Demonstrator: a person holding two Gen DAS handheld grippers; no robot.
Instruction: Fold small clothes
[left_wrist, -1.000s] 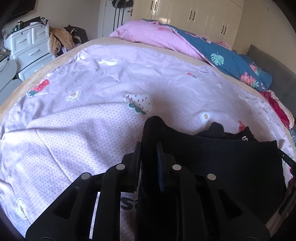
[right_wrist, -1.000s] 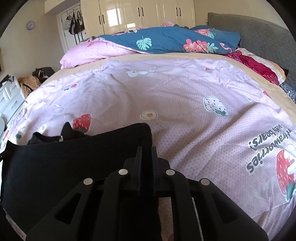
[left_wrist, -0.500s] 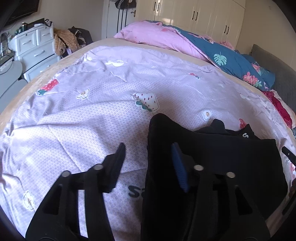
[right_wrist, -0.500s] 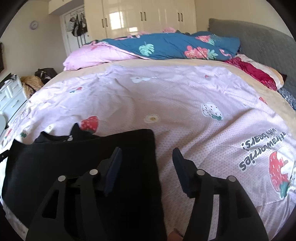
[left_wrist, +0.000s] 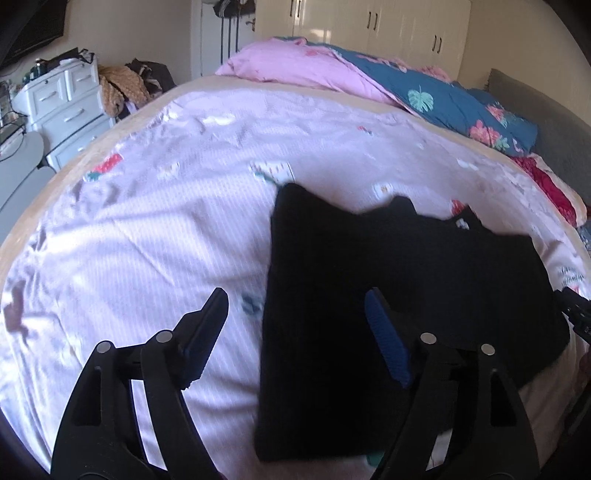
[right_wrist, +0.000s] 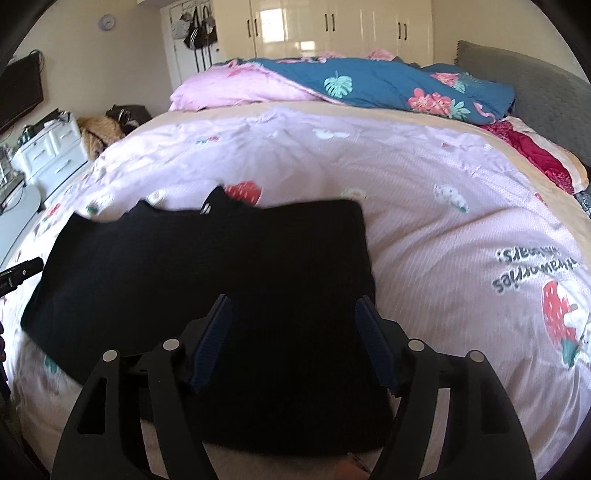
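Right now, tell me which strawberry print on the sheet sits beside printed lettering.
The big red strawberry near the right edge of the sheet; the others have no lettering beside them.

Strawberry-print sheet (right_wrist: 424, 229), blue floral quilt (right_wrist: 388, 86), white drawers (left_wrist: 62, 107), wardrobe (right_wrist: 332, 29)

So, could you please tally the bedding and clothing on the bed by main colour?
Black garment: 1
Lilac strawberry-print sheet: 1
Pink quilt: 1
Blue floral quilt: 1
Red fabric: 1
Total: 5
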